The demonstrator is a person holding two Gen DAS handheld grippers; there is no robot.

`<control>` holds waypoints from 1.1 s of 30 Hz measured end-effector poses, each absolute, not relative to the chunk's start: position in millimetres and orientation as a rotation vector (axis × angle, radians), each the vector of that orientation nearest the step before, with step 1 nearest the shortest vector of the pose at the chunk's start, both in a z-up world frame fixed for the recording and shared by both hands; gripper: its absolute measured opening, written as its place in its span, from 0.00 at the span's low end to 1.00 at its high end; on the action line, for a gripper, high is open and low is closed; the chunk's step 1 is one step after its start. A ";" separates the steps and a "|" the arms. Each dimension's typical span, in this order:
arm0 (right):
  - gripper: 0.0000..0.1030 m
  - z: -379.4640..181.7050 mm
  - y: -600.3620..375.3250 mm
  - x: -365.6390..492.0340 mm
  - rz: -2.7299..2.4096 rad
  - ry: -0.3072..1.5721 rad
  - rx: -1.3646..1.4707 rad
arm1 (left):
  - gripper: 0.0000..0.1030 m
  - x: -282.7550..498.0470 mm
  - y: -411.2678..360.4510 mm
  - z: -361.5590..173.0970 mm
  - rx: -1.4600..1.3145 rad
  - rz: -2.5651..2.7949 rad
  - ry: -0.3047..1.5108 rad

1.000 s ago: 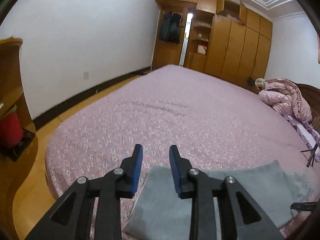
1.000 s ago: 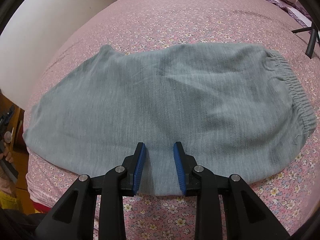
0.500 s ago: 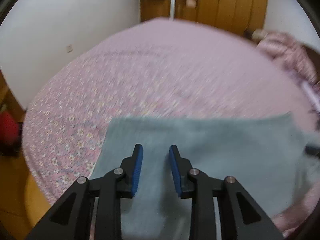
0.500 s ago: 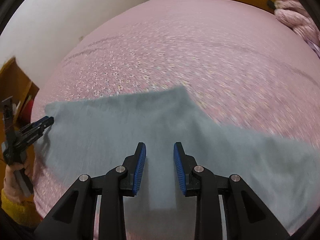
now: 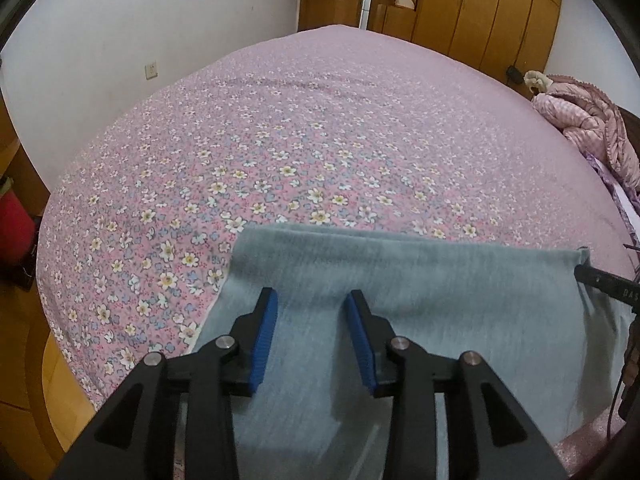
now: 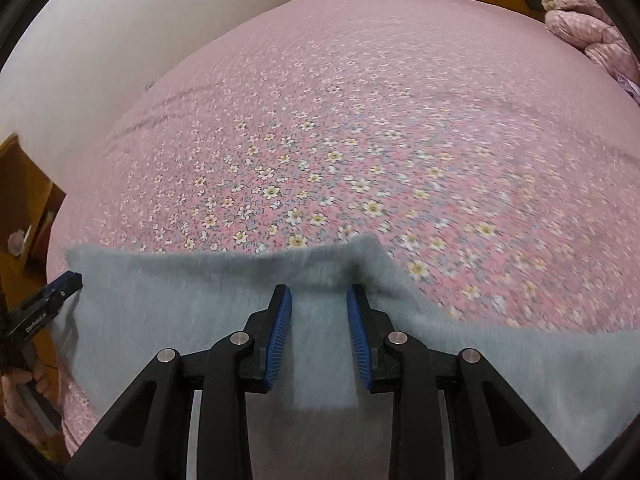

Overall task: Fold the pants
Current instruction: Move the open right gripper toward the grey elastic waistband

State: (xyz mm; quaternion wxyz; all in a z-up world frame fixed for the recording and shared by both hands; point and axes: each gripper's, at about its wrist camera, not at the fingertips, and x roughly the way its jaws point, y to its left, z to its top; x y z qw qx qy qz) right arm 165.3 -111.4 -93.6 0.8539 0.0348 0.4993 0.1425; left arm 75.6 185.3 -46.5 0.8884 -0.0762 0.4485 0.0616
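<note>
Progress: the pants point(image 5: 420, 320) already lie doubled over into a broad, short panel, so by my reading at least one fold is done; a final halving or a squaring-up of the edges may be left, though the pictures alone cannot settle that.
Look of the pants: grey-blue, soft, fleecy knit. In the left wrist view the far edge shows two stacked layers running nearly straight. In the right wrist view the far edge is uneven, with a raised hump of cloth point(image 6: 360, 256) just ahead of the right claw's tips.
Place of the pants: on the bed point(image 5: 300, 140), near its closer edge, on the pink floral sheet, with most of the bed bare beyond them.
Left claw point(image 5: 310, 300): over the left part of the panel, jaws opening, a moderate gap between the blue pads point(image 5: 264, 336). Cloth fills the gap as background, but the pads do not appear to pinch it.
Right claw point(image 6: 318, 294): over the right part, jaws parted by a modest, steady gap, and nothing seen clamped between them. The hump sits at the tips, and whether they touch it I cannot tell.
Each claw in the other's view: the right one's tip point(image 5: 600, 280) shows at the panel's right corner; the left one point(image 6: 48, 308) at its left edge, with part of a hand point(image 6: 16, 392) below.
Surroundings: wooden wardrobe point(image 5: 480, 12) beyond the bed, pink quilted jacket point(image 5: 580, 120) bundled at the far right.
</note>
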 end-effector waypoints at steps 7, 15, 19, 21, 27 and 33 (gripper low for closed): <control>0.41 -70.0 -146.3 116.3 0.241 0.999 0.038 | 0.46 75.8 190.8 -35.5 -0.206 0.141 0.963; 0.43 -68.8 -202.9 54.0 0.163 1.045 0.028 | 0.56 49.3 159.7 -21.6 -0.207 0.068 0.981; 0.43 -71.5 -238.9 29.1 0.078 1.074 0.073 | 0.58 41.1 142.9 -20.4 -0.213 0.025 1.003; 0.43 -71.6 -257.4 17.1 0.043 1.080 0.106 | 0.58 37.9 133.6 -21.8 -0.196 0.013 1.015; 0.43 -63.3 -301.6 -9.9 -0.014 1.069 0.212 | 0.59 33.9 121.6 -29.0 -0.162 0.013 1.042; 0.43 -64.8 -330.2 -35.1 -0.065 1.068 0.317 | 0.59 31.6 121.9 -36.9 -0.160 0.024 1.061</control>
